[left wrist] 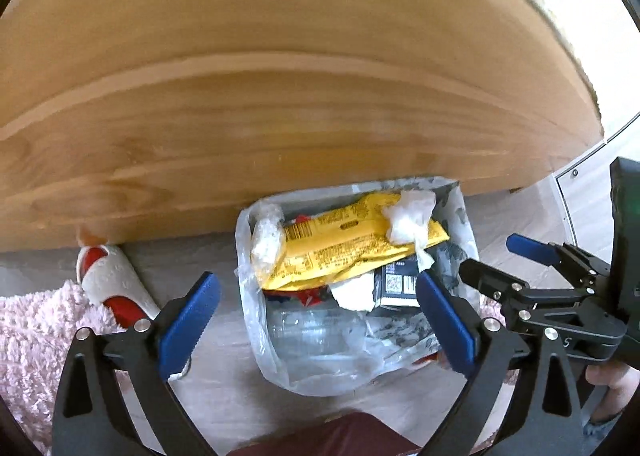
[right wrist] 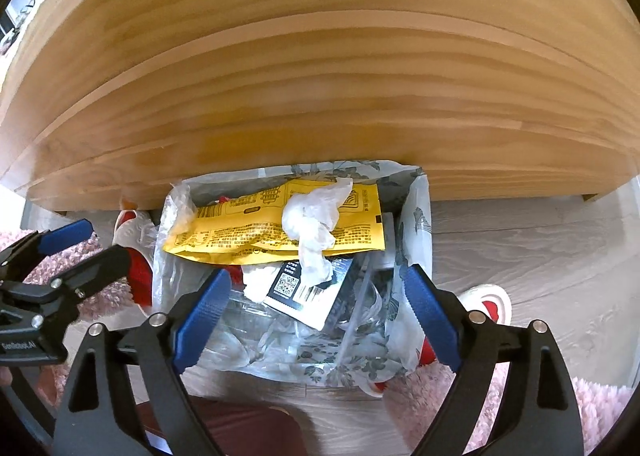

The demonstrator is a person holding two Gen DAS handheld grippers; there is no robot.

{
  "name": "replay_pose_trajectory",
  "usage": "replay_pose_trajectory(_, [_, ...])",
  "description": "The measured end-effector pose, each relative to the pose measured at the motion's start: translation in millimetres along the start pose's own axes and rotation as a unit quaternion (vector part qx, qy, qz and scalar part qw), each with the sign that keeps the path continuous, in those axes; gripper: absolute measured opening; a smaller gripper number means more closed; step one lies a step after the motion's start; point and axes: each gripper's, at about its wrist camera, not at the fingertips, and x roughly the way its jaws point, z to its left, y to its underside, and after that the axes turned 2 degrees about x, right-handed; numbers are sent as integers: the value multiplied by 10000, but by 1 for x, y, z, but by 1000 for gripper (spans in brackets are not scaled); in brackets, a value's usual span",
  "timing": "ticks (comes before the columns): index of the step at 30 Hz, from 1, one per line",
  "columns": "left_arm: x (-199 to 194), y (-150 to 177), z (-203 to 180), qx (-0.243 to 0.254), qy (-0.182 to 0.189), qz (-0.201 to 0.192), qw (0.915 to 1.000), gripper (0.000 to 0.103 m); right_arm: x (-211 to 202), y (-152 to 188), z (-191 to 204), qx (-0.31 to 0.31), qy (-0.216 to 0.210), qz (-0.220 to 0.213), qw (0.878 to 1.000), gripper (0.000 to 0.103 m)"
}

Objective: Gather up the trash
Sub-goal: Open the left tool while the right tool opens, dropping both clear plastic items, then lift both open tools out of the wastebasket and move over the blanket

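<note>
Both grippers hang over a clear-plastic-lined trash bin (left wrist: 360, 368) on the grey wood floor (right wrist: 520, 240), just below the edge of the pale wooden bench (left wrist: 280, 95). Left gripper (left wrist: 316, 320): blue fingers wide, nothing btwn them. Right gripper (right wrist: 316, 312): fingers wide too, empty. In the bin: yellow printed snack wrapper (left wrist: 340, 248) on top w/ crumpled white tissue (right wrist: 312, 215) lying on it, black QR-code box (right wrist: 304, 288) and clear plastic container (left wrist: 312, 332) lower down. Red-and-white slipper (left wrist: 112, 284) on the floor beside the bin, next to a pink fluffy rug (left wrist: 36, 336).

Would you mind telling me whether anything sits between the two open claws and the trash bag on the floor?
Nothing visible does. The left claw and right claw both hang open directly above the trash bag, whose mouth is uncovered, with the yellow wrapper on top.
</note>
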Motion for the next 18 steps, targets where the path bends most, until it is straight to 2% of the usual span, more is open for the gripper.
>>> replay_pose_trajectory(1, [-2, 0, 0, 3, 74, -14, 10000, 95, -2, 1, 0, 8, -18, -24, 10000, 85])
replay_pose_trajectory(3, [-4, 0, -1, 1, 119, -19, 9999, 95, -7, 2, 0, 22, -52, -111, 9999, 93])
replay_pose_trajectory(4, [-6, 1, -2, 10, 126, -40, 9999, 95, -9, 2, 1, 16, -45, -158, 9999, 93])
replay_pose_trajectory(9, [-15, 3, -1, 107, 64, -189, 9997, 95, -18, 4, 3, 16, 41, -316, 9995, 93])
replay_pose_trajectory(12, [-20, 4, 0, 146, 80, -308, 9994, 95, -22, 6, 2, 85, -152, -370, 9992, 93])
replay_pose_trajectory(18, [-24, 6, 1, 173, 75, -409, 9990, 95, -28, 11, 5, -15, -114, -452, 9989, 93])
